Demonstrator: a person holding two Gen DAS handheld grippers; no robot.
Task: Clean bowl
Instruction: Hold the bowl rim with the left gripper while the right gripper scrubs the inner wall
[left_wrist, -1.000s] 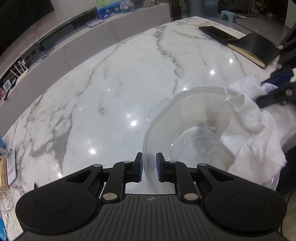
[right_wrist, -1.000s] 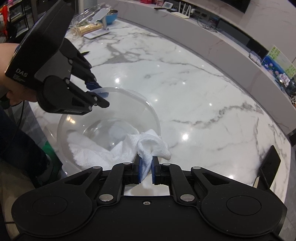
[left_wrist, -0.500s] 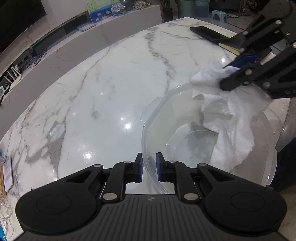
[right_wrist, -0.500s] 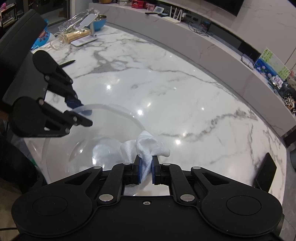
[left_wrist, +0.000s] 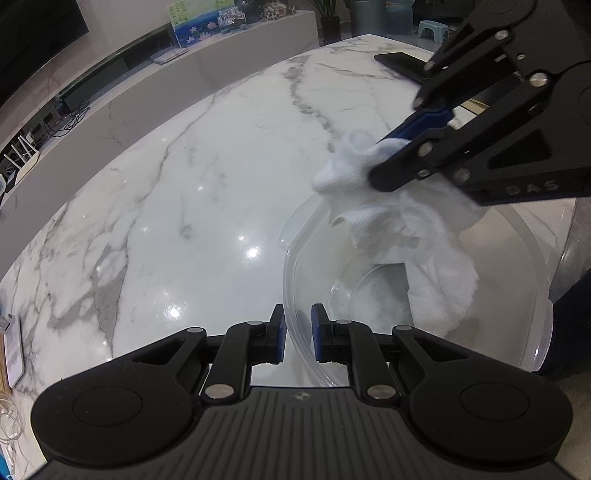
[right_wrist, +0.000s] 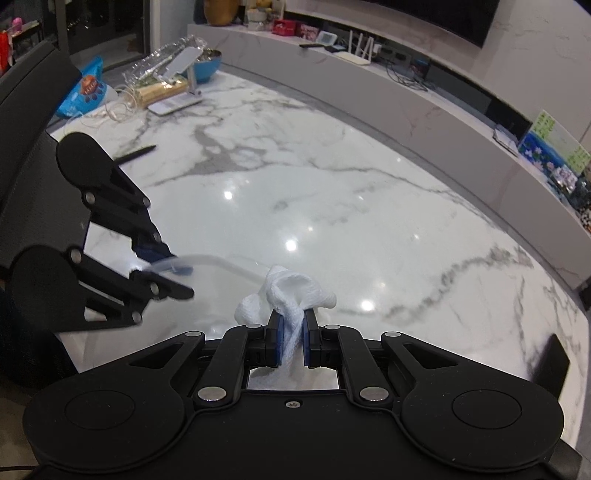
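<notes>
We see a clear bowl (left_wrist: 424, 295) at the near right edge of a white marble tabletop (left_wrist: 184, 203). Our left claw (left_wrist: 297, 332) pinches the bowl's near rim. Our right claw (right_wrist: 291, 339) is pressed together on a white cloth (left_wrist: 399, 221), which hangs over the far rim down into the bowl.

Two tools (left_wrist: 297, 325) (right_wrist: 291, 336), one bowl (left_wrist: 517, 236), one cloth (left_wrist: 424, 236).

Left tool (left_wrist: 297, 334) clamping bowl (left_wrist: 532, 258) rim.
</notes>
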